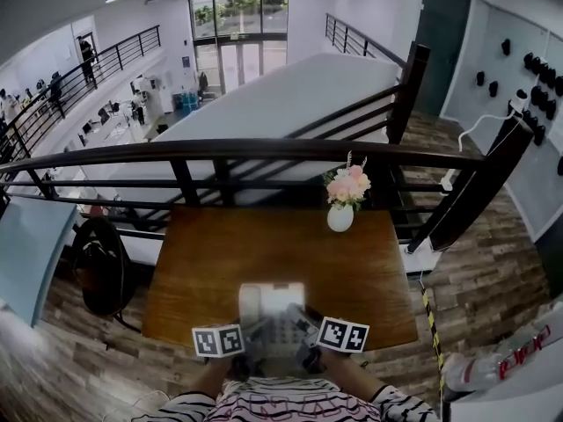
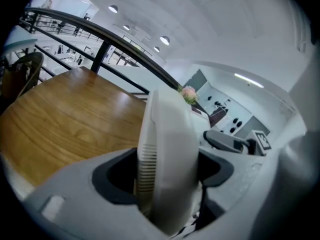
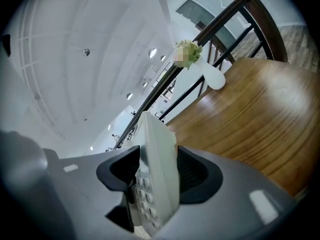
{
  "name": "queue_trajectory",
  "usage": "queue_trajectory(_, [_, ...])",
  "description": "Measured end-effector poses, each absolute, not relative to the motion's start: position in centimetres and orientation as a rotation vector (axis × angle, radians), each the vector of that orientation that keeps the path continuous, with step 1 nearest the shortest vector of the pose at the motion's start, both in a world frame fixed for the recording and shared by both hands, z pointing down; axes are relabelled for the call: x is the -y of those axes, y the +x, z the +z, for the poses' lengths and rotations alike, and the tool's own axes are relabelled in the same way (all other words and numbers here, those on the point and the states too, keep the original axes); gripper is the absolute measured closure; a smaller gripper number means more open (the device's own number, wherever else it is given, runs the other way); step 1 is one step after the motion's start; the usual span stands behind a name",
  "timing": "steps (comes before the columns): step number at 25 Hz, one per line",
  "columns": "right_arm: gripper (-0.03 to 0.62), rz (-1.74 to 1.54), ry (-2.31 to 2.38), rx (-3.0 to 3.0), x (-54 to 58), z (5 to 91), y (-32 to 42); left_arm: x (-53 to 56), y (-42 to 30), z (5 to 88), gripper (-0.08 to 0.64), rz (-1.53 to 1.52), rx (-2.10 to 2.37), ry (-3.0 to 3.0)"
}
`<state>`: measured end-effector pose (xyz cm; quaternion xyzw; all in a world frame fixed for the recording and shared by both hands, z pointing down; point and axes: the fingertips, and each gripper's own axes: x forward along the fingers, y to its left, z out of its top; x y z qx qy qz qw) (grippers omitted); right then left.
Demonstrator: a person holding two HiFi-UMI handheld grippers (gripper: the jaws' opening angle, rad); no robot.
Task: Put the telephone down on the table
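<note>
A white desk telephone hangs over the near edge of the brown wooden table, held from both sides. My left gripper is shut on its left side, where the handset fills the gap between the jaws. My right gripper is shut on its right side, and the keypad edge sits between those jaws. The phone is above the tabletop, not resting on it.
A white vase of pink flowers stands at the table's far edge. A dark railing runs behind the table over an open drop. A dark chair stands at the table's left.
</note>
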<state>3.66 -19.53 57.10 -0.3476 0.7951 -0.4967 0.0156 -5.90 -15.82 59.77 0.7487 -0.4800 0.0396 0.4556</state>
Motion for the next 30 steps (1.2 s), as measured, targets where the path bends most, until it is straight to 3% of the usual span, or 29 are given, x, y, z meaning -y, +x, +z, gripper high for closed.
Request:
queue_trajectory(18, [0.359, -1.575, -1.108, -2.394, 35.2, 58.6, -4.2, 31.9, -14.0, 60.8, 0.224, 0.158, 1.155, 1.844])
queue_trajectory(30, [0.359, -1.613, -1.149, -2.335, 46.8, 63.9, -8.6, 43.8, -18.6, 65.8, 0.224, 0.198, 1.132, 1.833])
